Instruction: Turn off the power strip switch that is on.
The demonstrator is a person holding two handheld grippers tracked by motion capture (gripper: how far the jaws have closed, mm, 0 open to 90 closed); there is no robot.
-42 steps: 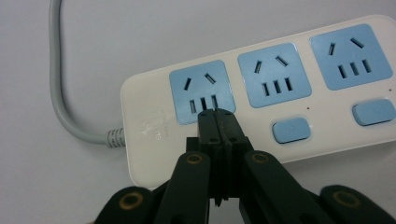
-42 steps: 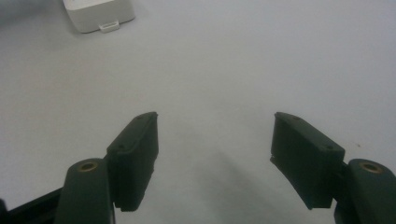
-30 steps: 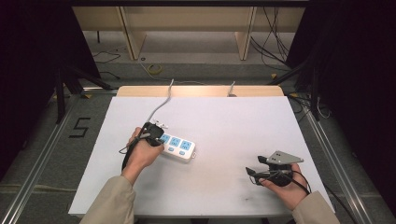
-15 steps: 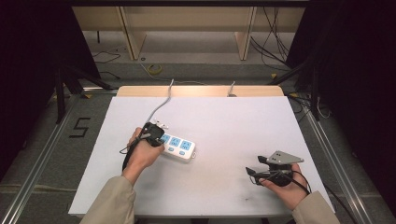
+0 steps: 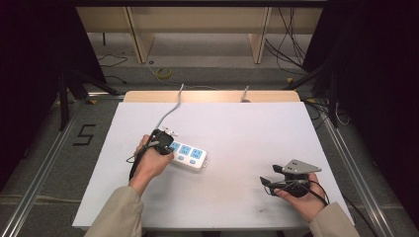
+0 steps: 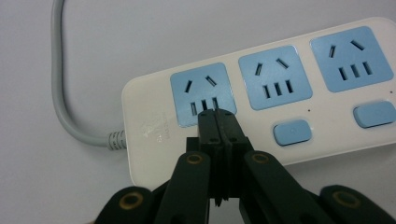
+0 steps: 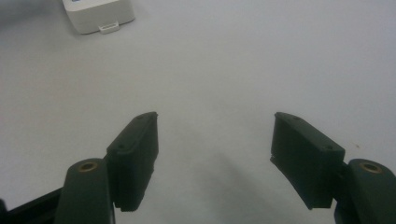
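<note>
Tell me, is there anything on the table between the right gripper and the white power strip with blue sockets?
Nothing visible is. Bare white table lies between the open right gripper and the white power strip with blue sockets. The shut left gripper is at the strip's cord end, on the far side from the right gripper.
</note>
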